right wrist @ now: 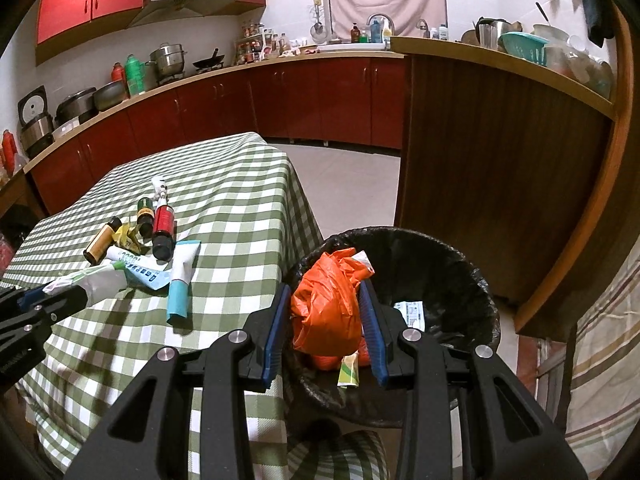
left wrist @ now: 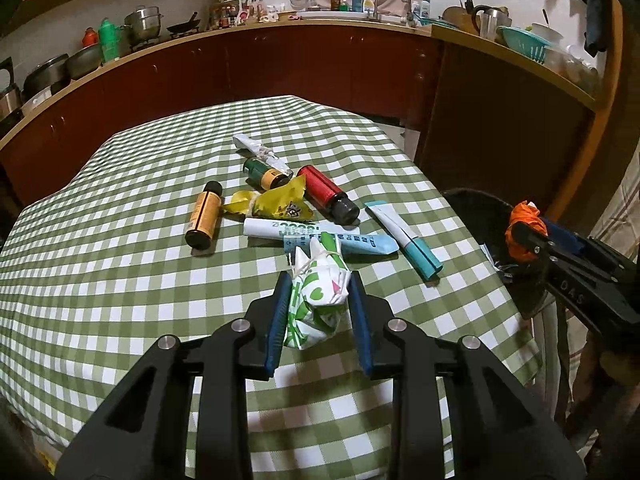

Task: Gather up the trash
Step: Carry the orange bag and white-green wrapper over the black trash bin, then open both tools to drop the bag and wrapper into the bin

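My left gripper (left wrist: 318, 284) is shut on a white-and-green tied plastic bag (left wrist: 316, 300), held just above the checked tablecloth (left wrist: 120, 280). Trash lies beyond it: an orange bottle (left wrist: 204, 216), a green bottle (left wrist: 264, 172), a red bottle (left wrist: 328, 194), a yellow wrapper (left wrist: 276, 202), white tubes (left wrist: 312, 236) and a teal-capped tube (left wrist: 404, 236). My right gripper (right wrist: 326, 292) is shut on a crumpled orange plastic bag (right wrist: 328, 304) over the black-lined trash bin (right wrist: 448, 256). It also shows at the right of the left wrist view (left wrist: 524, 236).
The bin stands off the table's right edge and holds paper scraps (right wrist: 412, 312). A brown counter (right wrist: 500, 160) rises behind it. Dark red kitchen cabinets (left wrist: 280, 68) with pots and bottles run along the back wall.
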